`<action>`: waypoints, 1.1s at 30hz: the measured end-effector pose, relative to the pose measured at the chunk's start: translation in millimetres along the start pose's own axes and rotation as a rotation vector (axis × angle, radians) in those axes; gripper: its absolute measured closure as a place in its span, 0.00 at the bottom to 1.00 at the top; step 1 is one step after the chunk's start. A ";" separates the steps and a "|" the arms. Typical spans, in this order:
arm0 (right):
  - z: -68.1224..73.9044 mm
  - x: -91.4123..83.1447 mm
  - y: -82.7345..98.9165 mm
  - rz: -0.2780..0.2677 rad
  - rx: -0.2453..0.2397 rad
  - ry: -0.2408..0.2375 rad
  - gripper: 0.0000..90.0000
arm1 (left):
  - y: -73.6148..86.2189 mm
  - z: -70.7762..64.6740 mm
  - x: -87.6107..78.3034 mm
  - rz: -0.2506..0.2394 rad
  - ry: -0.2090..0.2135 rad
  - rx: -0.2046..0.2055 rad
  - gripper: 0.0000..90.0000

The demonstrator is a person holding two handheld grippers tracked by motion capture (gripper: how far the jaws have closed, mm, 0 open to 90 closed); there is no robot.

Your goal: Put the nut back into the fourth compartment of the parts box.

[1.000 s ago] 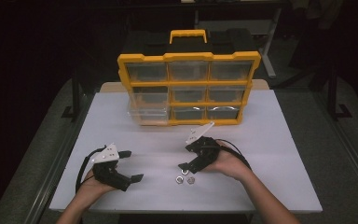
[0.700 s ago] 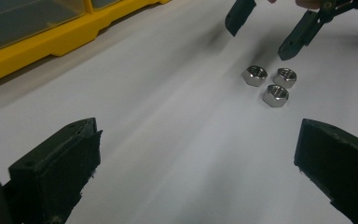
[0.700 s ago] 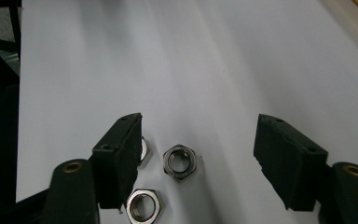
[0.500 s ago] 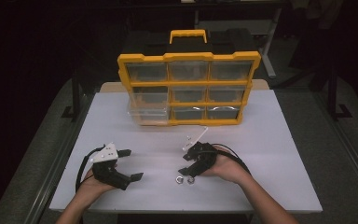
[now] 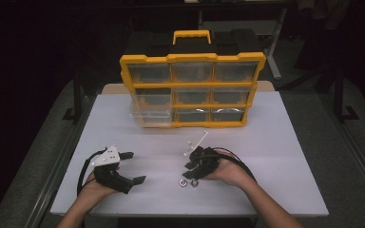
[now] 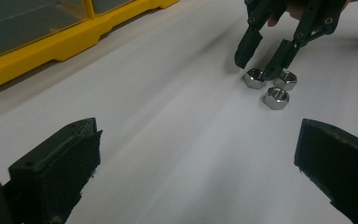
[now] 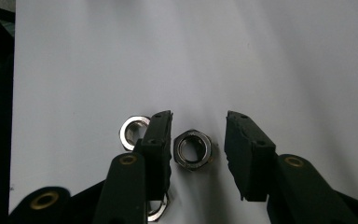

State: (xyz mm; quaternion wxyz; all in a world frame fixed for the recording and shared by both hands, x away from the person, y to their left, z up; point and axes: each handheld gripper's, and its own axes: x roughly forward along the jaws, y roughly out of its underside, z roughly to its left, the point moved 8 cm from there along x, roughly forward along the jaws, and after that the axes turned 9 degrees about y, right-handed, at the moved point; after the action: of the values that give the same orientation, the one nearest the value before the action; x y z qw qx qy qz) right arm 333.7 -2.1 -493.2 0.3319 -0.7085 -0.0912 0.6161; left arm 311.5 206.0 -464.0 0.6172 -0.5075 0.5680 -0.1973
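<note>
Three steel hex nuts lie close together on the white table (image 5: pixel 266 142) near its front edge. My right gripper (image 7: pixel 198 135) points down over them, and its jaws have just been closing around the middle nut (image 7: pixel 193 149). The left jaw is at the nut's side, while a gap remains between the nut and the right jaw. A second nut (image 7: pixel 133 132) sits just outside the left jaw. A third nut (image 7: pixel 156 210) is partly hidden under that jaw. In the high view my left gripper (image 5: pixel 134 167) rests open on the table to the left, holding nothing.
A yellow organizer (image 5: pixel 192 90) with clear drawers stands upright at the back of the table. Its lower-left drawer (image 5: pixel 149 116) is pulled partly out. In the left gripper view the right gripper (image 6: pixel 256 63) stands over the nuts (image 6: pixel 276 98).
My right gripper has sunk a little toward the nuts and its jaws have narrowed around one of them. The left gripper has stayed still.
</note>
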 end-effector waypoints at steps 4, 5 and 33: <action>2.3 2.3 1.0 0.012 -0.012 -0.007 0.71 | 0.5 -0.1 0.1 0.003 -0.001 0.006 0.00; 2.3 3.5 1.9 0.018 -0.021 -0.001 0.72 | 0.5 -0.1 0.1 0.003 -0.002 0.006 0.00; -7.0 -4.6 -3.0 0.001 0.027 0.029 0.76 | -0.2 2.4 -0.3 -0.030 0.005 0.050 0.00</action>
State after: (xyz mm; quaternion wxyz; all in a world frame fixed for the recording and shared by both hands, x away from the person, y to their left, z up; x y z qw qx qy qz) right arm 340.1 -4.8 -487.5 0.3423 -0.7130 -0.0777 0.6070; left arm 313.7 207.2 -464.0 0.6255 -0.4997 0.5567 -0.2219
